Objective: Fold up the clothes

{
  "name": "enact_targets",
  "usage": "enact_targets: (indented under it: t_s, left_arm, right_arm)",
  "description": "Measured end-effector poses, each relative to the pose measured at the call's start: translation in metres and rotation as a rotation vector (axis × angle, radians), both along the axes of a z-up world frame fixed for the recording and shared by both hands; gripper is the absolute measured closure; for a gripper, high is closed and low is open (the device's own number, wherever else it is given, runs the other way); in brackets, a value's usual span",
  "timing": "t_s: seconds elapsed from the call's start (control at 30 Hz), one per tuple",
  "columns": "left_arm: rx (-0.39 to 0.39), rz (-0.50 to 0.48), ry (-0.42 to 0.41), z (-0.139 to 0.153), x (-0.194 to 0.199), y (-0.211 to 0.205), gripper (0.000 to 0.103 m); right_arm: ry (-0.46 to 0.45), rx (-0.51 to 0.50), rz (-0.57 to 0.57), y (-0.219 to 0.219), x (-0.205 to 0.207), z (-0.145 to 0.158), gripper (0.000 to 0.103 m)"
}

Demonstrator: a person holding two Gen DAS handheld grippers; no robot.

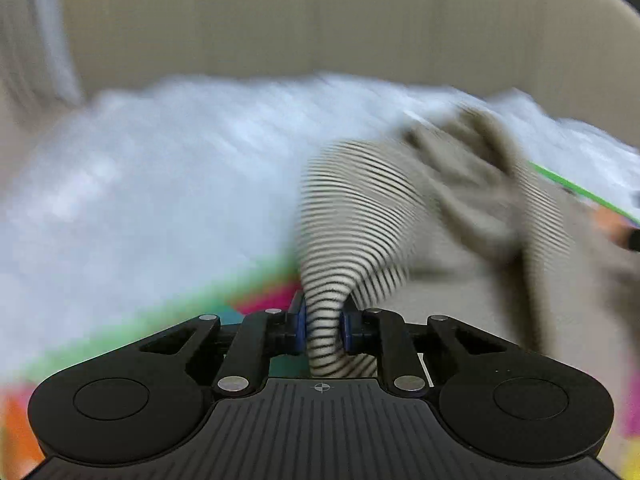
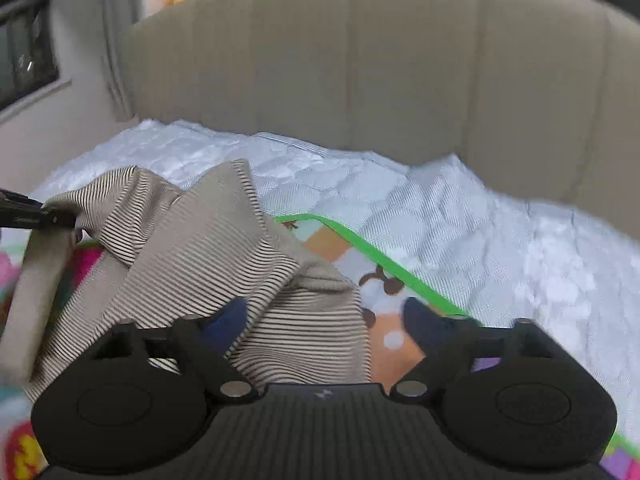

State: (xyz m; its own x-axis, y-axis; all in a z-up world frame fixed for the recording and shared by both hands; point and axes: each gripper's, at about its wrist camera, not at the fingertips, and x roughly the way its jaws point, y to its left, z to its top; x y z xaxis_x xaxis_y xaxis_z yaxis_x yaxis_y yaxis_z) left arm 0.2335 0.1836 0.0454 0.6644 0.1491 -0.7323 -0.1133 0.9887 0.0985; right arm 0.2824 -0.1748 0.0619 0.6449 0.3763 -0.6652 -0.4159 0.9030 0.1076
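Left wrist view — we see the left gripper (image 1: 323,330) clamped on a bunch of the striped garment (image 1: 360,208), above a colourful mat (image 1: 256,288) on the bed (image 1: 140,168). Right wrist view — the right gripper (image 2: 324,320) stands partly open, the garment's edge between its fingers (image 2: 226,318), not pinched.

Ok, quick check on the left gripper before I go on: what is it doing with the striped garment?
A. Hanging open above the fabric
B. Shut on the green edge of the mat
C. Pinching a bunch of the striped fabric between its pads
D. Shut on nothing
C: in the left wrist view the left gripper has its blue pads closed on a gathered bunch of the striped garment.
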Motion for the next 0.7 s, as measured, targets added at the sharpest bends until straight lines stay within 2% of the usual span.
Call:
enact_targets:
  t_s: [0.03, 0.1, 0.13, 0.2, 0.23, 0.27, 0.3, 0.37, 0.4, 0.47, 0.57, 0.6, 0.67, 0.7]
  left_arm:
    - [0.031, 0.034, -0.023, 0.003, 0.005, 0.010, 0.083]
    - [0.080, 0.092, -0.056, 0.009, 0.012, 0.025, 0.075]
    - [0.099, 0.115, -0.065, 0.012, 0.012, 0.030, 0.064]
    - [0.119, 0.159, -0.082, 0.019, 0.009, 0.039, 0.060]
    - [0.082, 0.165, -0.079, 0.023, 0.003, 0.041, 0.052]
    - [-0.011, 0.154, -0.062, 0.027, -0.005, 0.043, 0.042]
    - [-0.120, 0.131, -0.038, 0.028, -0.015, 0.044, 0.038]
    - [-0.334, 0.065, 0.021, 0.025, -0.034, 0.040, 0.024]
    - [-0.396, 0.024, 0.063, 0.019, -0.041, 0.030, 0.022]
    - [-0.461, -0.052, 0.150, 0.004, -0.051, 0.007, 0.022]
    - [-0.435, -0.096, 0.230, -0.015, -0.052, -0.022, 0.022]
    - [-0.423, -0.099, 0.250, -0.021, -0.052, -0.030, 0.023]
    - [-0.391, -0.092, 0.278, -0.031, -0.050, -0.042, 0.024]
    - [-0.368, -0.089, 0.277, -0.031, -0.049, -0.047, 0.024]
  right_arm:
    - [0.023, 0.012, -0.010, -0.004, 0.004, -0.001, 0.043]
    - [0.054, 0.015, -0.019, -0.008, 0.006, -0.006, 0.043]
    - [0.068, 0.016, -0.023, -0.009, 0.007, -0.008, 0.043]
    - [0.100, 0.017, -0.024, -0.014, 0.004, -0.015, 0.043]
    - [0.115, 0.015, -0.028, -0.014, 0.004, -0.019, 0.043]
    - [0.129, 0.012, -0.034, -0.014, 0.005, -0.024, 0.042]
    - [0.143, 0.010, -0.039, -0.013, 0.005, -0.028, 0.042]
    - [0.173, 0.032, -0.064, -0.015, 0.008, -0.034, 0.042]
    - [0.192, 0.051, -0.077, -0.017, 0.010, -0.037, 0.042]
    - [0.217, 0.067, -0.081, -0.015, 0.013, -0.043, 0.037]
    - [0.253, 0.089, -0.083, -0.012, 0.016, -0.052, 0.033]
    - [0.246, 0.074, -0.070, -0.009, 0.014, -0.052, 0.035]
    - [0.242, 0.039, -0.008, 0.000, 0.007, -0.052, 0.072]
    - [0.241, 0.021, 0.024, 0.004, 0.003, -0.052, 0.078]
